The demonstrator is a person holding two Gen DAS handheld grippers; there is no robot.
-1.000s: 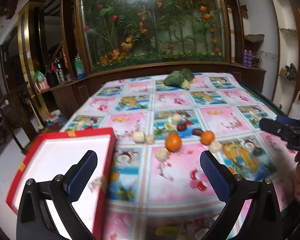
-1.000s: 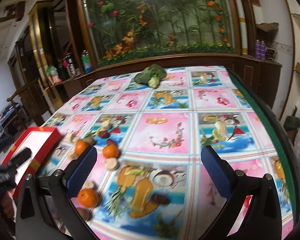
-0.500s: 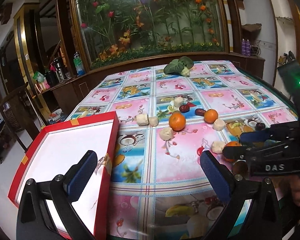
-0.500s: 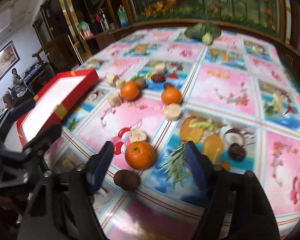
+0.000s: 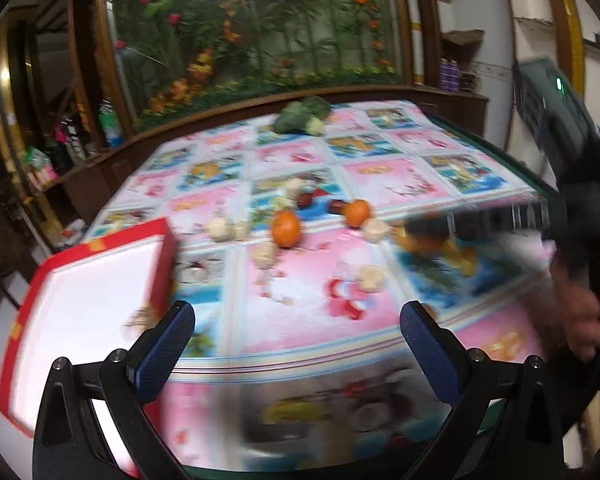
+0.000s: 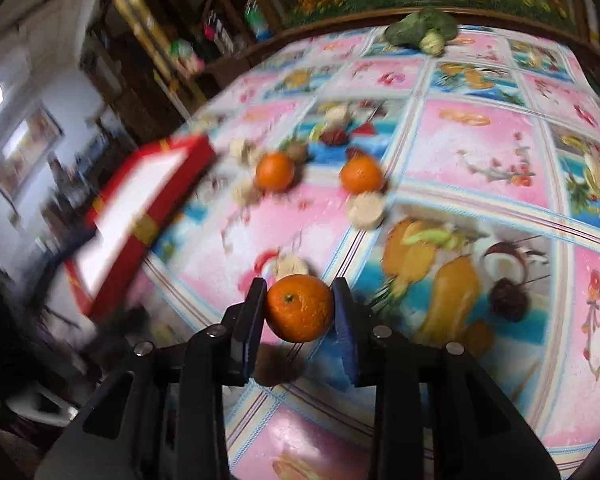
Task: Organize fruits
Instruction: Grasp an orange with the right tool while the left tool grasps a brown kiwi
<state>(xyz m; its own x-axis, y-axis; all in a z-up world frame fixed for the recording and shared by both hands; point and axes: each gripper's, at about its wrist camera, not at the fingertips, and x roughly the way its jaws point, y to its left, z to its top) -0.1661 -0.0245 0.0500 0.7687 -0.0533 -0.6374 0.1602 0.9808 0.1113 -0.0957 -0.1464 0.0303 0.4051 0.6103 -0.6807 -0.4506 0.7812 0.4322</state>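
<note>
An orange [image 6: 300, 307] sits pinched between the pads of the right gripper [image 6: 300, 312], whose jaws have just been closing on it, near the front edge of the table [image 6: 480, 152]. Two more oranges [image 6: 275, 171] [image 6: 361, 174] lie farther back among pale chunks [image 6: 366, 210] and dark fruits [image 6: 507, 300]. A red tray [image 6: 140, 216] rests at the left. Broccoli [image 6: 418, 32] lies at the far end. The left gripper [image 5: 296, 328] hangs spread and empty above the cloth.
</note>
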